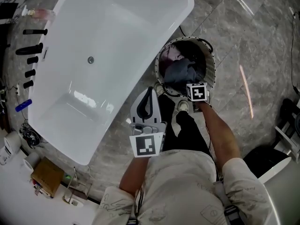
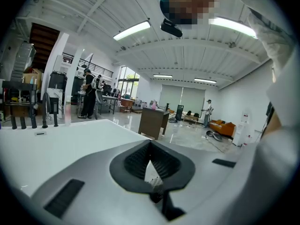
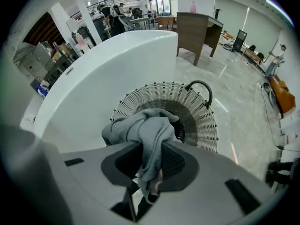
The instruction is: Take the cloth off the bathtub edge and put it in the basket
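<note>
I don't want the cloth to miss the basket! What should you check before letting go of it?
1. Right gripper holding the grey cloth: ok, jaws closed on it.
2. Cloth over the basket mouth: ok, in both the head view and the right gripper view.
3. Cloth's loose fold inside the rim: cannot tell.
4. Left gripper out of the way: ok, shut, empty, apart from the basket.
5. Bathtub edge bare of cloth: ok, as far as the head view shows.
</note>
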Action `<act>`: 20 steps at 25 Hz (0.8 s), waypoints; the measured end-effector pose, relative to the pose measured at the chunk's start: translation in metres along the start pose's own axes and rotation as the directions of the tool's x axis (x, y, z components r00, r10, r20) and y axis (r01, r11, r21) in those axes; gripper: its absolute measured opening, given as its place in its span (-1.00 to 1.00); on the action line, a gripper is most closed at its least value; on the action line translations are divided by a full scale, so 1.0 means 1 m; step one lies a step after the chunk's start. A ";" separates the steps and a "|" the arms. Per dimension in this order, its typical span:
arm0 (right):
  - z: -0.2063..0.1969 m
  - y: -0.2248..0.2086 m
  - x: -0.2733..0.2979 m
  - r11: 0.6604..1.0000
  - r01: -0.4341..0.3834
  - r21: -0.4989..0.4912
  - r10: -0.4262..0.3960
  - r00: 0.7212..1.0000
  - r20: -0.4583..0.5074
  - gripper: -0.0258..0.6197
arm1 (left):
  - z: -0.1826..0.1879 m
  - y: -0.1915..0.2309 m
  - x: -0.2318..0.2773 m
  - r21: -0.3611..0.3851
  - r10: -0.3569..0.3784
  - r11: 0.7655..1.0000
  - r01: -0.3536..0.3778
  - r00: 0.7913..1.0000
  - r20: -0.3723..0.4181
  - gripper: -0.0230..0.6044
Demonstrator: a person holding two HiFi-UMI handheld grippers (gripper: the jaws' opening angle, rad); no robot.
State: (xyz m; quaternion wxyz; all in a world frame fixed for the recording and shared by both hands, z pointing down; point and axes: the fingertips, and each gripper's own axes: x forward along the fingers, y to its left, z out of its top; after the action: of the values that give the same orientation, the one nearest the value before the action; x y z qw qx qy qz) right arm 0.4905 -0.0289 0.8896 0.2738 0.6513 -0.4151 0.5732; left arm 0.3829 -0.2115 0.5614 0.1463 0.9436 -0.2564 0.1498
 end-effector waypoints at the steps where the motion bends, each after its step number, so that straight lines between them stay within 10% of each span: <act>1: -0.001 0.000 0.000 1.000 0.004 0.003 -0.004 1.000 0.001 -0.68 | 0.000 0.000 0.001 -0.001 -0.003 1.000 0.003 1.000 -0.004 -0.94; 9: -0.012 -0.008 -0.009 0.981 -0.010 0.192 0.012 1.000 -0.013 -0.29 | -0.008 -0.005 0.012 0.006 -0.036 0.999 0.036 0.999 -0.025 -0.94; 20: -0.062 -0.003 -0.028 0.992 -0.072 0.099 0.075 0.997 -0.027 -0.27 | 0.005 -0.034 -0.002 0.049 -0.016 0.999 0.015 1.000 0.005 -0.94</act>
State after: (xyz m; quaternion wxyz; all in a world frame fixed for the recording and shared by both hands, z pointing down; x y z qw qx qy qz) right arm 0.4609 0.0305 0.8746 0.2266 0.6394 -0.4058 0.6126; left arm 0.3997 -0.1842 0.5496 0.1238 0.9492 -0.2458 0.1524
